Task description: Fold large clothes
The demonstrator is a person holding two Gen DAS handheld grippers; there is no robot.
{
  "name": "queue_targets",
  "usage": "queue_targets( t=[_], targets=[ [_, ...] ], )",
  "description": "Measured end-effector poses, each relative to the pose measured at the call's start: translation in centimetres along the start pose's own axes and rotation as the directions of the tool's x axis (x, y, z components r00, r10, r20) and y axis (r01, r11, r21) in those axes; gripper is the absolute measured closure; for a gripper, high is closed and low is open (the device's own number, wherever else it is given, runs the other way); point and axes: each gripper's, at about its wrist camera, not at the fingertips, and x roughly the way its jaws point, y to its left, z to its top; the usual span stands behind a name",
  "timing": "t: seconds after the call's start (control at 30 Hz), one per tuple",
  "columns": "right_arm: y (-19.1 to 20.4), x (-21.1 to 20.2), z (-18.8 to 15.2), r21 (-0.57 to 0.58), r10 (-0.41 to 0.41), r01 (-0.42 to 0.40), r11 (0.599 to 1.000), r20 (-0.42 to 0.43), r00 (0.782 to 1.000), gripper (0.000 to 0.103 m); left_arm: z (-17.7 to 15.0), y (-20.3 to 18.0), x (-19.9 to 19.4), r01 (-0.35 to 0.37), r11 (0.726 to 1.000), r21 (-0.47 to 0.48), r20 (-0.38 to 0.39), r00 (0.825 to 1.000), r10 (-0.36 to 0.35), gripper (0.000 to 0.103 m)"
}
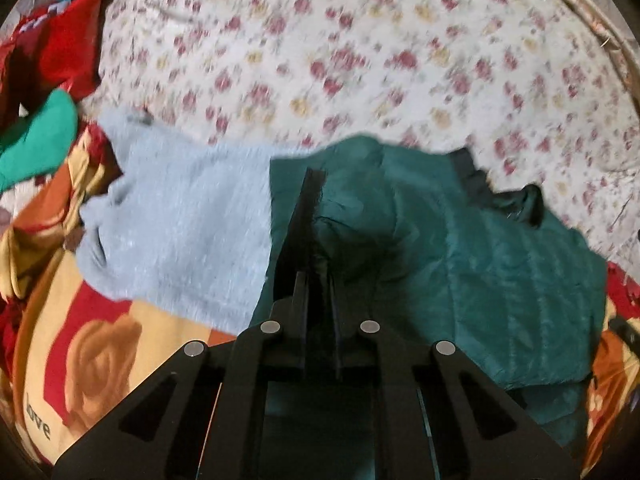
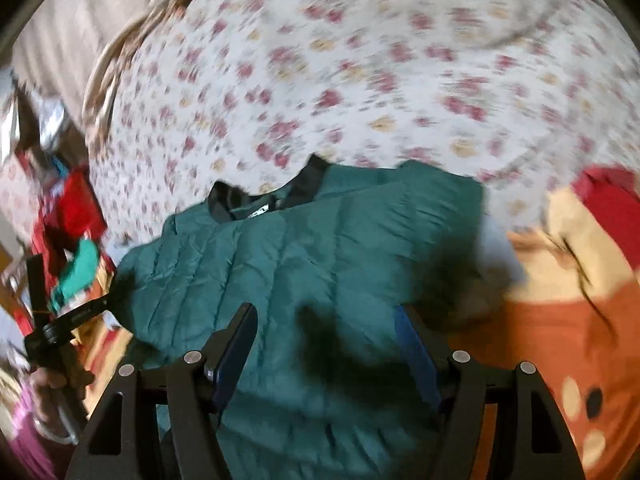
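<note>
Looking down through both cameras, I see a bed with a white sheet (image 1: 360, 60) covered in small red and yellow flowers. Nearer to me lies a blanket (image 1: 100, 340) in red, orange and cream, with big rose shapes on it. I can read the word "love" in dark letters near its lower left corner in the left wrist view. A pile of red and bright green clothes (image 1: 48, 80) sits at the far left side of the bed. The pictures are blurry, mostly on the sheet.

A big dark green jacket (image 2: 320, 248) with puffy stitched lines lies spread on the bed, partly on the sheet and partly on the blanket. Its black collar (image 2: 256, 196) points away from me. A small white tag shows inside the collar, but I cannot read it. A fuzzy light blue sweater (image 1: 180, 216) lies just beside the jacket on its left, touching it.

My left gripper (image 1: 316, 248) points forward and its fingers are squeezed together on a fold of the green jacket. My right gripper (image 2: 326, 344) hangs over the lower part of the jacket with its blue-padded fingers (image 2: 236, 352) spread wide apart, holding nothing.
</note>
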Motion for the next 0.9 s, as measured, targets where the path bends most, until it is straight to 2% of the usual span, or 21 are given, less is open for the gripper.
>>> queue_targets(
  t=[0.17, 0.27, 0.33, 0.4, 0.47, 0.53, 0.6, 0.63, 0.77, 0.9],
  targets=[
    [0.5, 6.5, 1.2, -0.059, -0.104, 0.099, 0.993, -0.09, 0.99, 0.034, -0.8, -0.9, 1.5, -0.016, 0.999, 0.04, -0.025, 1.0, 0.017, 0.095],
    [-0.3, 7.9, 1.2, -0.046, -0.12, 0.117, 0.992, -0.076, 0.99, 0.033, -0.7, -1.5, 1.9, -0.035, 0.998, 0.059, -0.018, 0.999, 0.036, 0.09],
    [-0.4, 7.8, 1.4, -0.043, -0.127, 0.124, 0.991, -0.068, 0.99, 0.033, -0.4, -1.7, 2.2, -0.053, 0.997, 0.064, -0.011, 0.998, 0.054, 0.083],
    [-0.3, 7.1, 1.4, -0.035, -0.127, 0.125, 0.992, -0.07, 0.989, 0.033, 0.2, -1.5, 2.4, -0.073, 0.995, 0.07, -0.002, 0.997, 0.074, 0.06],
    [0.0, 5.9, 1.4, -0.027, -0.124, 0.123, 0.992, -0.071, 0.99, 0.033, 0.5, -1.1, 1.9, -0.077, 0.995, 0.062, 0.011, 0.997, 0.076, 0.051],
    [0.7, 3.9, 1.2, -0.011, -0.091, 0.09, 0.996, -0.058, 0.994, 0.033, 0.5, -0.5, 1.0, -0.066, 0.997, 0.042, 0.022, 0.998, 0.065, 0.048],
    [1.3, 2.2, 0.4, 0.003, -0.056, 0.056, 0.998, -0.043, 0.998, 0.025, 0.4, -0.4, 0.1, -0.062, 0.998, 0.033, 0.031, 0.998, 0.061, 0.046],
    [1.4, 1.5, 0.1, 0.005, -0.047, 0.048, 0.999, -0.039, 0.998, 0.024, 0.2, -0.5, -0.5, -0.057, 0.998, 0.034, 0.042, 0.998, 0.056, 0.046],
    [2.6, 0.1, -1.1, -0.03, -0.036, 0.035, 0.999, -0.034, 0.999, 0.024, -0.4, -2.1, -2.6, -0.035, 0.997, 0.067, 0.094, 0.995, 0.028, 0.043],
    [3.6, 0.8, -1.9, -0.069, -0.064, 0.061, 0.996, -0.04, 0.997, 0.024, -0.8, -4.0, -2.3, -0.026, 0.994, 0.108, 0.093, 0.996, 0.016, 0.04]
  ],
)
